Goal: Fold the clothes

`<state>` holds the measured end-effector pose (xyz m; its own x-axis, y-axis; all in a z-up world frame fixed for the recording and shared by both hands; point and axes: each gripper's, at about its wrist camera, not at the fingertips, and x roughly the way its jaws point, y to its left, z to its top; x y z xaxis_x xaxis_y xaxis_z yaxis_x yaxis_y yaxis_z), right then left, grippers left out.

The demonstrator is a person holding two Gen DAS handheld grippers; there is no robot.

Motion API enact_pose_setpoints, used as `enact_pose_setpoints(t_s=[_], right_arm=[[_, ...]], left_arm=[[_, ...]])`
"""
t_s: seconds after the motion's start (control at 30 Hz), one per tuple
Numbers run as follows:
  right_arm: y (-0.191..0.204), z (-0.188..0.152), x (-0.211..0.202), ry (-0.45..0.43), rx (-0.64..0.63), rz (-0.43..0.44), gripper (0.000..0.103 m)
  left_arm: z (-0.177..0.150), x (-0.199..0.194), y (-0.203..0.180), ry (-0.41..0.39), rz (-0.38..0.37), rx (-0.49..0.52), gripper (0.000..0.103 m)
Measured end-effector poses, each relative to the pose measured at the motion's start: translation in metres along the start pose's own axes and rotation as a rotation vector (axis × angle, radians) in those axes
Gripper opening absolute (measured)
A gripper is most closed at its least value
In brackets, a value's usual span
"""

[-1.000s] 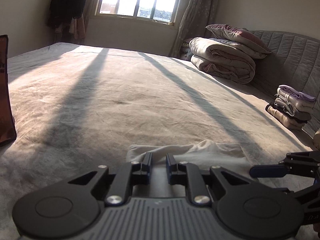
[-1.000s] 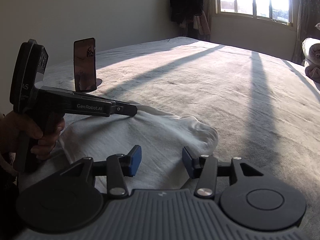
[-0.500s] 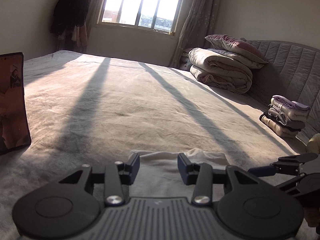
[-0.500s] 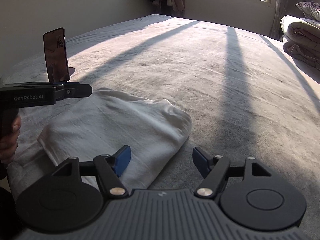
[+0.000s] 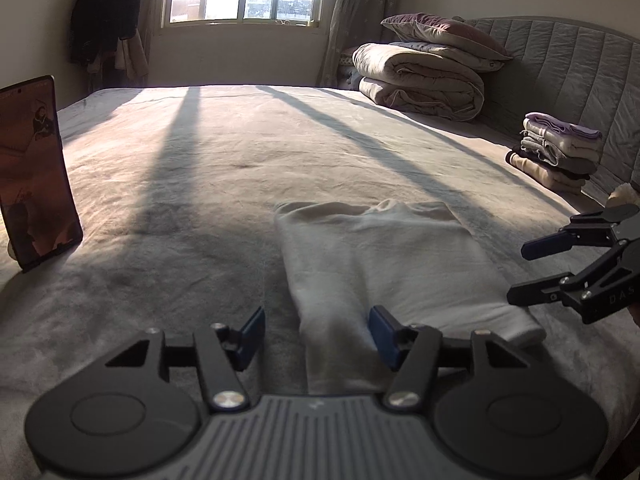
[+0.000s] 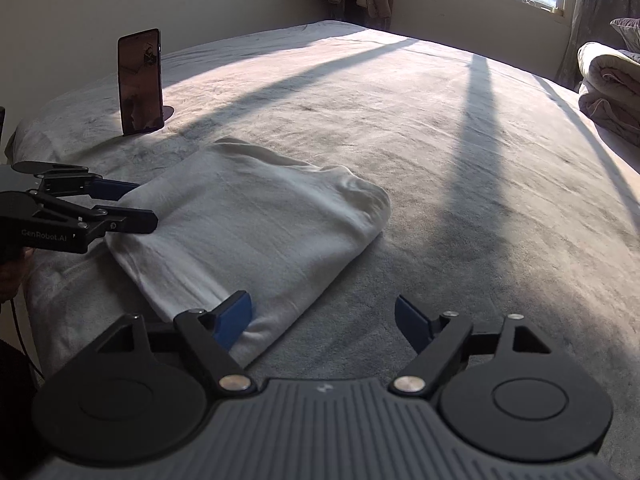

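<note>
A folded white garment (image 5: 384,264) lies flat on the grey bed; it also shows in the right wrist view (image 6: 248,232). My left gripper (image 5: 316,334) is open and empty, hovering over the garment's near left corner. My right gripper (image 6: 324,320) is open and empty at the garment's near right corner, its left finger over the cloth edge. The right gripper shows in the left wrist view (image 5: 524,272) at the garment's right side. The left gripper shows in the right wrist view (image 6: 144,204) at the garment's left side.
A phone (image 5: 34,172) stands upright on the bed to the left, also in the right wrist view (image 6: 140,82). A stack of folded clothes (image 5: 556,152) sits by the headboard (image 5: 568,64). Rolled duvets and a pillow (image 5: 424,76) lie at the back right.
My left gripper opened and let go of the garment, then drew back. My right gripper widened and pulled back too. The folded garment now lies flat and free.
</note>
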<state>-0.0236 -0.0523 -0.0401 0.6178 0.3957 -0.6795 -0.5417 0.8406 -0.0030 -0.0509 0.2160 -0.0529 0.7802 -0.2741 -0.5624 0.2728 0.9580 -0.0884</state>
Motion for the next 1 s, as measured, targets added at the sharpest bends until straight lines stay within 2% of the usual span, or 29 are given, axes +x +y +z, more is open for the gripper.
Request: enact_pose_setpoints(t_s=[0.17, 0.3, 0.43, 0.47, 0.5, 0.57, 0.7, 0.83, 1.0], right_arm=[[-0.005, -0.009, -0.010, 0.036, -0.034, -0.007, 0.084], [-0.008, -0.012, -0.018, 0.042, -0.070, -0.033, 0.085], [-0.012, -0.007, -0.027, 0.024, -0.072, -0.038, 0.092], [-0.012, -0.005, -0.029, 0.021, -0.067, -0.029, 0.095], [-0.013, -0.003, -0.031, 0.018, -0.062, -0.020, 0.097], [-0.013, 0.001, -0.034, 0.015, -0.050, -0.003, 0.098], [-0.013, 0.008, -0.035, 0.024, -0.006, 0.021, 0.103], [-0.015, 0.014, -0.032, 0.042, 0.047, 0.032, 0.103], [-0.021, 0.015, -0.020, 0.102, 0.122, 0.022, 0.103]], left_arm=[[0.005, -0.008, 0.004, 0.066, 0.008, 0.036, 0.063], [0.011, -0.017, 0.008, 0.112, 0.063, 0.067, 0.063], [0.020, -0.021, 0.012, 0.132, 0.107, 0.006, 0.065], [0.022, -0.020, 0.011, 0.141, 0.116, -0.009, 0.070], [0.024, -0.019, 0.010, 0.150, 0.125, -0.023, 0.080], [0.029, -0.017, 0.008, 0.168, 0.142, -0.052, 0.090], [0.038, -0.012, 0.003, 0.203, 0.178, -0.110, 0.097], [0.047, -0.008, -0.002, 0.238, 0.213, -0.169, 0.100], [0.053, 0.001, -0.013, 0.275, 0.273, -0.136, 0.101]])
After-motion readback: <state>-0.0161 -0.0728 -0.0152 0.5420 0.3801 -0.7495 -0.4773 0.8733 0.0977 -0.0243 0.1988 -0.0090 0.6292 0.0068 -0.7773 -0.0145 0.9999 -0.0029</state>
